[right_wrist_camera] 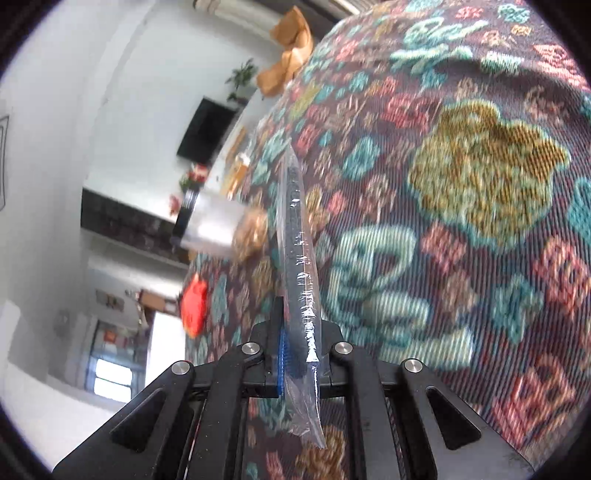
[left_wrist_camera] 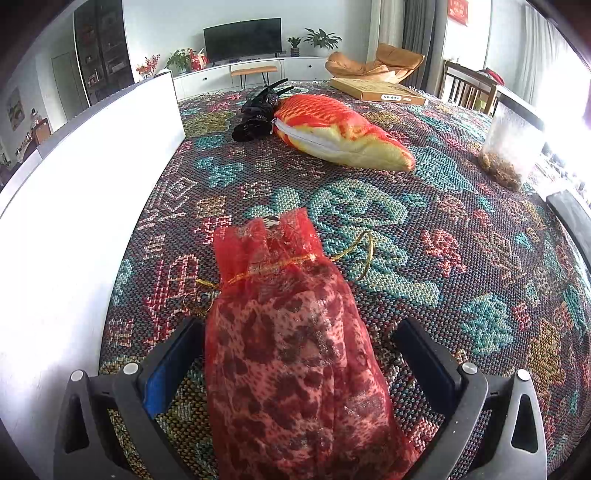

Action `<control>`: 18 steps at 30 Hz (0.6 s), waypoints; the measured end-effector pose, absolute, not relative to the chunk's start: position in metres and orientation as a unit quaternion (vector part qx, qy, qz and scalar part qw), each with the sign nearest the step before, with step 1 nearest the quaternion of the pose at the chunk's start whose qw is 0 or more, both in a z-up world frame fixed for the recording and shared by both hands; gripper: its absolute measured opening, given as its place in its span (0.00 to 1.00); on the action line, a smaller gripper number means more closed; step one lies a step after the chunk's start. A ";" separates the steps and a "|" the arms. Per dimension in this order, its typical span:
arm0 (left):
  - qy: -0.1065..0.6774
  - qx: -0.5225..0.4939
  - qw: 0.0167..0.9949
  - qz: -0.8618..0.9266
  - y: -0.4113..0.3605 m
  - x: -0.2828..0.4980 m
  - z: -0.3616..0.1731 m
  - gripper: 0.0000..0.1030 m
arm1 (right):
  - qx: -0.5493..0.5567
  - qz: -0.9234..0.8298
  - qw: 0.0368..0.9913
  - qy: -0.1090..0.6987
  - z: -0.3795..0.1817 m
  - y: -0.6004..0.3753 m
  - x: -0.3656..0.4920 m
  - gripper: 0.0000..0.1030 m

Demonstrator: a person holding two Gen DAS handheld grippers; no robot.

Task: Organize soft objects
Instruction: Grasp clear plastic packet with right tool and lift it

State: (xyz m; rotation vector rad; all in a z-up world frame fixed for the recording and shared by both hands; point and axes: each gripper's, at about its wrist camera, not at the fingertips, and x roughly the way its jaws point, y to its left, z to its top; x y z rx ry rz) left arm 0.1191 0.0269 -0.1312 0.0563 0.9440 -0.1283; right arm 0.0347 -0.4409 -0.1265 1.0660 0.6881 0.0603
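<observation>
Red mesh pouch (left_wrist_camera: 295,350) lies on the tablecloth (left_wrist_camera: 461,258) between the left gripper's (left_wrist_camera: 295,369) spread jaws, ungripped. Right gripper (right_wrist_camera: 299,354) clamps a plastic bag (right_wrist_camera: 301,280). Farther off, the cushion (left_wrist_camera: 343,133) looks unsorted.

No legible text anywhere. White label (left_wrist_camera: 391,97) on flat cardboard box (left_wrist_camera: 376,90): dark marks, too small to read. Red hanging (left_wrist_camera: 458,10) on far wall: light characters, blurred, unreadable. Right wrist view motion-smeared; nothing readable there.
</observation>
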 end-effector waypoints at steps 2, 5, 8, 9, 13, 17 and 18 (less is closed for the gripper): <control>0.454 0.027 0.888 -0.062 0.027 0.119 -0.131 1.00 | 0.491 -0.012 0.803 0.336 -0.129 -0.448 0.059 0.31; 0.455 0.027 0.888 -0.062 0.027 0.119 -0.131 1.00 | 0.400 -0.048 0.828 0.391 -0.113 -0.443 0.089 0.74; 0.461 0.030 0.884 -0.067 0.022 0.118 -0.132 1.00 | 0.264 -0.108 0.846 0.451 -0.085 -0.434 0.101 0.82; 0.468 0.034 0.880 -0.072 0.023 0.117 -0.131 1.00 | 0.228 -0.120 0.848 0.462 -0.077 -0.431 0.104 0.82; 0.487 0.014 0.868 -0.093 0.032 0.111 -0.123 1.00 | 0.171 -0.093 0.846 0.496 -0.063 -0.431 0.130 0.85; 0.500 -0.004 0.859 -0.113 0.033 0.104 -0.117 1.00 | 0.139 -0.066 0.804 0.575 -0.099 -0.424 0.165 0.86; 0.502 0.000 0.857 -0.115 0.032 0.105 -0.117 1.00 | 0.117 -0.081 0.788 0.599 -0.112 -0.422 0.176 0.86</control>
